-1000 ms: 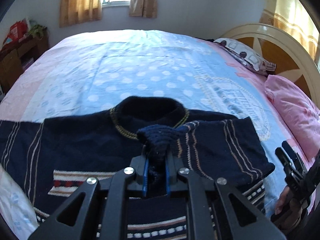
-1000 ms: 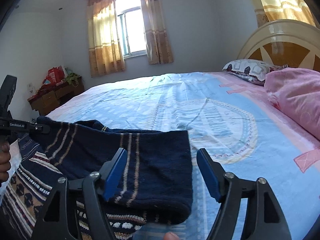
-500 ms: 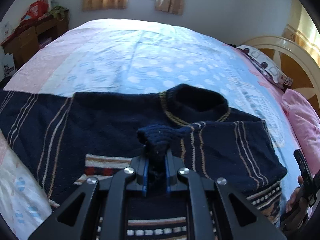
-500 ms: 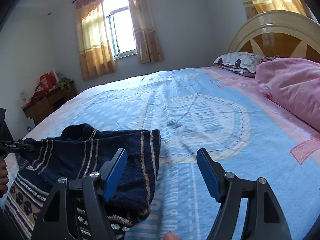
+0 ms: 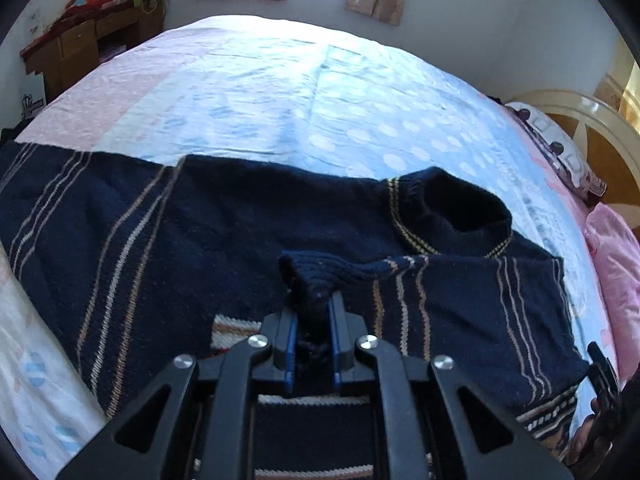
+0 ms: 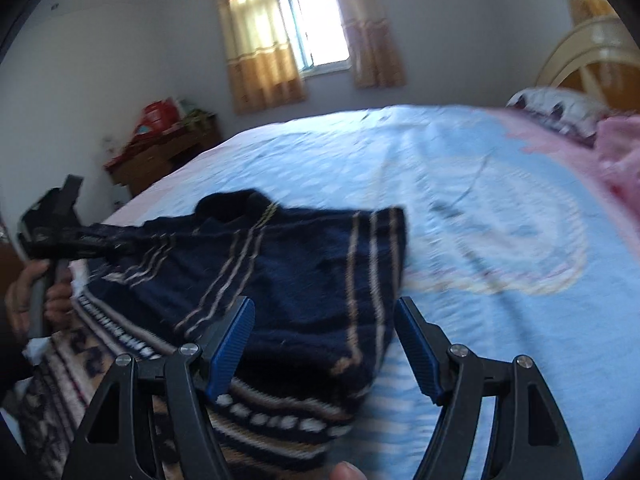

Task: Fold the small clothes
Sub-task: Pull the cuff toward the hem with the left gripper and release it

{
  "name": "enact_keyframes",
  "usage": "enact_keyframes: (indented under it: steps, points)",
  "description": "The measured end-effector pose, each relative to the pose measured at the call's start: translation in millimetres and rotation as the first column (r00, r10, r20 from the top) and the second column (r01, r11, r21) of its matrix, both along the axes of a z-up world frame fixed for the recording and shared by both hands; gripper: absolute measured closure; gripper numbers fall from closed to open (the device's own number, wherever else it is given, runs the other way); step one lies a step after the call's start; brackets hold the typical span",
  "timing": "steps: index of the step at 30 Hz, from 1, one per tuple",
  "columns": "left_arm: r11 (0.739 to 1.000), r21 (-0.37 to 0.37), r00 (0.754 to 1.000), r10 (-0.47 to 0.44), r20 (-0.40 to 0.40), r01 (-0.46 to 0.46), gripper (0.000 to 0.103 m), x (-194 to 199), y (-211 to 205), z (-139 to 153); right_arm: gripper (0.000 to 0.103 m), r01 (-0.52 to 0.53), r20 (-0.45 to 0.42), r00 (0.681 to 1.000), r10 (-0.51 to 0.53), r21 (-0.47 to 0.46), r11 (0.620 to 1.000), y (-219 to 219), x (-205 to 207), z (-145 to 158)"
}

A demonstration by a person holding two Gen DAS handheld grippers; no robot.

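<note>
Left wrist view, items left to right. Wooden desk (image 5: 92, 40): far wall, top cluttered with red and green things too small to make out. Bed sheet (image 5: 280, 96): blue and pink, dotted. Navy sweater (image 5: 192, 236): lies flat across the sheet, collar toward the right, its left sleeve cut off by the frame edge. Sleeve cuff (image 5: 308, 280): pinched between the pads of the left gripper (image 5: 313, 344), jaws pressed nearly together on the knit, held above the sweater's chest. Compared with a second ago, the collar sits farther right and more of the sweater's left side shows. Pillows (image 5: 560, 148): at the headboard, partly cut off. Right gripper (image 5: 604, 372): only a dark edge and fingers visible at the frame's rim.

Right wrist view, blurred. Left hand (image 6: 28, 300): grips its tool's handle at the far left. Sweater's folded right side lies below and between the spread jaws of the right gripper (image 6: 324, 344); pads touch nothing. A second ago the window sat lower in frame.
</note>
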State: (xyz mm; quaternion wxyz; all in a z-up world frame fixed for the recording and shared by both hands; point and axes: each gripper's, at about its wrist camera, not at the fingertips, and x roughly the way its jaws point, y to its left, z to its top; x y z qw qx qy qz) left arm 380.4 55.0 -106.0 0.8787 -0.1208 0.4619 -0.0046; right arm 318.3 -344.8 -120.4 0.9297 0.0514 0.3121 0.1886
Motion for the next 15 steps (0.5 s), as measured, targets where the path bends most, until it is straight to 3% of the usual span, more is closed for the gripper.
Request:
enact_keyframes:
  steps: [3,5,8,11,15]
  points:
    - [1.0,0.009,1.0,-0.003,-0.005,0.003,0.089,4.2,-0.7,-3.1,0.03,-0.072,-0.06,0.996,0.072,0.001,0.997,10.1,2.4,-8.8]
    - [0.999,0.047,1.0,0.001,-0.017,0.0,0.088,9.4,-1.8,-8.1,0.03,-0.081,-0.1,0.992,0.076,-0.045,0.996,17.6,5.2,-15.3]
    - [0.999,0.044,1.0,0.02,-0.018,-0.019,0.088,15.9,5.3,-12.7,0.03,-0.1,-0.164,0.982,0.092,-0.039,0.994,16.3,9.9,-23.3]
    - [0.995,0.084,0.998,0.06,-0.001,-0.06,0.087,16.9,12.8,-15.6,0.026,-0.129,-0.177,0.977,0.121,-0.031,0.991,16.3,8.5,-22.2]
    - [0.995,0.084,0.998,0.059,0.004,-0.059,0.085,6.5,24.8,-9.9,0.02,-0.16,-0.175,0.975,0.137,-0.128,0.979,29.6,4.5,-26.5]
